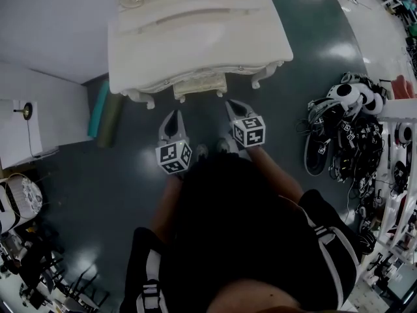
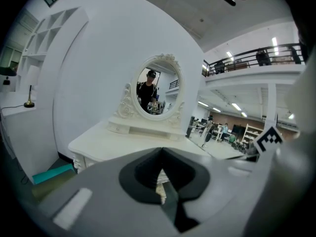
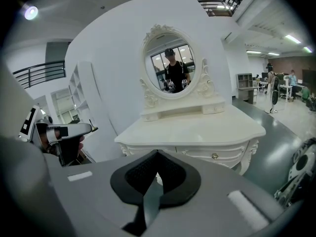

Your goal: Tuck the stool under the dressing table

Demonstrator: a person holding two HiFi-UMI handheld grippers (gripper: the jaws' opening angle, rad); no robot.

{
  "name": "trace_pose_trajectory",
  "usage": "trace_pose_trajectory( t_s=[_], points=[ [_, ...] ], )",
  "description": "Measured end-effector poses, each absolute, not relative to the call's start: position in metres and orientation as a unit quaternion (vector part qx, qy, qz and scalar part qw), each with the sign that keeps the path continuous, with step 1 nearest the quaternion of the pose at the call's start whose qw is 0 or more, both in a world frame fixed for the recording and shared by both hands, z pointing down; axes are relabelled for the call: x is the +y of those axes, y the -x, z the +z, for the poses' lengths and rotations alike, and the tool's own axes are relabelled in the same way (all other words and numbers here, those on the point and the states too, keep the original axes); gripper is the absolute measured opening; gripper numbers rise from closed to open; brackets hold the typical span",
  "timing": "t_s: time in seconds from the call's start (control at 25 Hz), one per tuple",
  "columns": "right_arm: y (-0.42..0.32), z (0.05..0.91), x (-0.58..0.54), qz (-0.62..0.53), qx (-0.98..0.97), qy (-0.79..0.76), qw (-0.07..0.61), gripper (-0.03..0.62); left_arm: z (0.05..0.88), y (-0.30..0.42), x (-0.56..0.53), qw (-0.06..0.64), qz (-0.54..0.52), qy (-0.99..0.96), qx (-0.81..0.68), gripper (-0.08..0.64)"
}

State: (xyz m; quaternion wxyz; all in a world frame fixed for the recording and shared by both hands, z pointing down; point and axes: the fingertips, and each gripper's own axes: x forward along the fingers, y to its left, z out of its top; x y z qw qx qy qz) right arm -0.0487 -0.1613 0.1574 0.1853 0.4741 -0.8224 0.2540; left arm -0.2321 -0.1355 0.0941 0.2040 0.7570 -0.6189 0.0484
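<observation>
The white dressing table (image 1: pixel 195 31) with its oval mirror (image 3: pixel 172 65) stands straight ahead of me. The cream stool (image 1: pixel 200 84) sits under the table's front, with only its carved front edge showing between the table legs. My left gripper (image 1: pixel 173 116) and right gripper (image 1: pixel 233 105) hover side by side just in front of the stool, apart from it. Both are shut with nothing between their jaws. In the left gripper view the left gripper (image 2: pixel 162 151) points at the table, and so does the right gripper (image 3: pixel 157 153) in its own view.
A teal roll (image 1: pixel 99 107) and an olive roll (image 1: pixel 111 118) lie on the dark floor left of the table. A white cabinet (image 1: pixel 19 130) stands further left. A heap of headsets and black gear (image 1: pixel 345 135) lies at the right beside a white rack (image 1: pixel 399 175).
</observation>
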Motion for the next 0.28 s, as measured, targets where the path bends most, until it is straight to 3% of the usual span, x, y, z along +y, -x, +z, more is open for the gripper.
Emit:
trace_pose_trajectory(
  t_s=[0.28],
  points=[
    [0.047, 0.147, -0.161, 0.25, -0.825, -0.476, 0.172, -0.003, 0.096, 0.222, -0.127, 0.213, 0.05, -0.763, -0.608, 0.008]
  ],
)
